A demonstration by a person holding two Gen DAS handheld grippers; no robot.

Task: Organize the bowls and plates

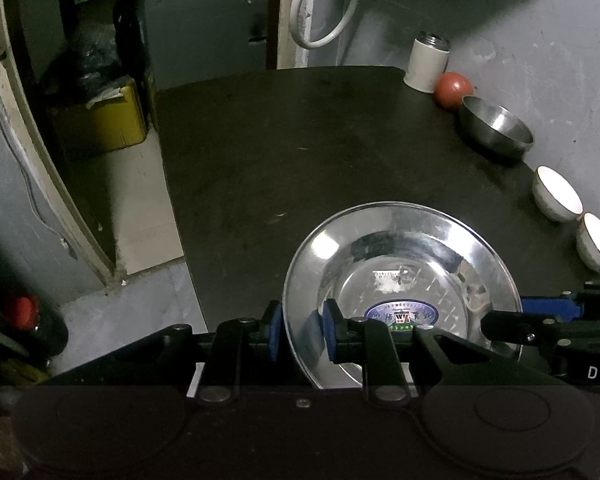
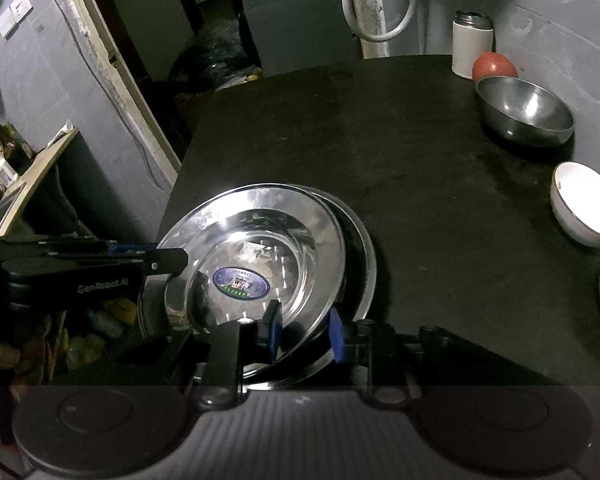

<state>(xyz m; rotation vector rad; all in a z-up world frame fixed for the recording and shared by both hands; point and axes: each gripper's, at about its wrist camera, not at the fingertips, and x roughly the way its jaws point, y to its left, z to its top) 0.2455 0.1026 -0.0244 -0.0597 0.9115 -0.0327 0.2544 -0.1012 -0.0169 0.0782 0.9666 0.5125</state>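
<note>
Left tool (image 1: 302,330): blue pads (image 1: 275,330) straddle the left rim of the steel plate (image 1: 400,264), one outside, one inside the dish. Whether the pads actually press the rim cannot be told.

Steel plate: sits at the near edge of the dark bench (image 1: 300,140), toward its left side; oval blue sticker (image 1: 400,314) in its centre. In the right wrist view this plate (image 2: 260,232) lies on a second plate (image 2: 364,248), whose rim shows past its right edge.

Right tool (image 2: 306,334): its pads bracket the near right rims of the stacked plates, one pad over the top plate's inner slope, the other outside. Contact unclear; cannot tell if it pinches.

Far right along the wall: white canister (image 2: 472,46), red-orange ball (image 2: 494,66) beside it, steel bowl (image 2: 526,112) upright just in front of the ball, then two white bowls (image 2: 584,204) side by side, nearer the camera.
</note>
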